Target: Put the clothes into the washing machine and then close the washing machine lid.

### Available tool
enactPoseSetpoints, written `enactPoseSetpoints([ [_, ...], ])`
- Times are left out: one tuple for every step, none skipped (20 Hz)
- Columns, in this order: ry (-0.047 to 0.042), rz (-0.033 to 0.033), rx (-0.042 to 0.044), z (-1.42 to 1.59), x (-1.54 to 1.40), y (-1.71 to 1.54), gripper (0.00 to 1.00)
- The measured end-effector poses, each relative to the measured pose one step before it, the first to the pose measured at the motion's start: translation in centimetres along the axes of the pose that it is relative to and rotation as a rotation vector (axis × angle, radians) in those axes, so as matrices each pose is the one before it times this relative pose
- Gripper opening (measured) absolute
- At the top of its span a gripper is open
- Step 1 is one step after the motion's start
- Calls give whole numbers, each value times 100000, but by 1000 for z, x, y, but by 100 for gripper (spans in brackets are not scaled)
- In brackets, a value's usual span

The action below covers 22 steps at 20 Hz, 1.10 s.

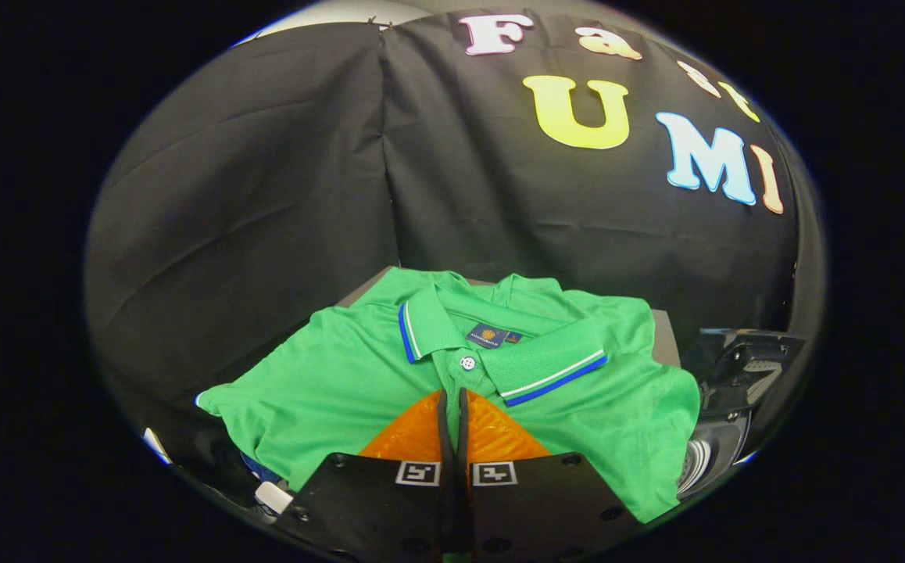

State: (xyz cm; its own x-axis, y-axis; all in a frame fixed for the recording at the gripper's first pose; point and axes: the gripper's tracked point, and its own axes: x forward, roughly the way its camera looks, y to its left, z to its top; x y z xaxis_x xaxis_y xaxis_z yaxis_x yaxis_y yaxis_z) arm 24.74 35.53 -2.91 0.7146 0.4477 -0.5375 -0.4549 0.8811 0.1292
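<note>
beside shirt (359,383), dark machine (734,375); tool (452,395) closed.

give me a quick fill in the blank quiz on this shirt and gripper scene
1. The polo shirt is mainly ____ in colour.
2. The edge of its collar carries white and ____ stripes.
3. The gripper has its two fingers ____, tips side by side.
4. Just beyond the fingertips, below the collar, sits a white ____ on the placket.

Missing words: green; blue; closed together; button
</note>
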Motion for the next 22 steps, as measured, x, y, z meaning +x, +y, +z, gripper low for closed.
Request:
enactPoseSetpoints([
  [-2690,931,783,465,-536,-88,1],
  [-1011,999,629,369,-513,-32,1],
  [-2683,1451,1036,732,-544,51,1],
  [-2109,1089,339,680,-393,-75,1],
  [-24,1282,-1132,456,-526,-44,1],
  [-1747,534,-995,616,-560,-154,1],
  [-1715,282,-461,311,-423,-235,1],
  [-605,580,-450,248,-574,-249,1],
  [-676,702,-212,252,-377,-246,2],
  [-1283,-23,192,352,-512,-452,1],
  [-123,136,-101,96,-514,-493,1],
  [-643,-222,143,147,-533,-538,1],
  [-430,-546,302,87,-381,-591,1],
  [-393,-182,582,-2,-429,-647,1],
  [-826,-631,1087,107,-554,-790,1],
  [-113,-587,859,114,-458,-773,1],
  [-499,-746,880,41,-486,-766,1],
  [-351,-791,746,32,-412,-781,1],
  [-633,-950,623,146,-522,-952,1],
  [-579,-984,603,180,-437,-835,1],
  [-271,-890,575,42,-365,-740,1],
  [-91,-801,714,-106,-411,-784,1],
])
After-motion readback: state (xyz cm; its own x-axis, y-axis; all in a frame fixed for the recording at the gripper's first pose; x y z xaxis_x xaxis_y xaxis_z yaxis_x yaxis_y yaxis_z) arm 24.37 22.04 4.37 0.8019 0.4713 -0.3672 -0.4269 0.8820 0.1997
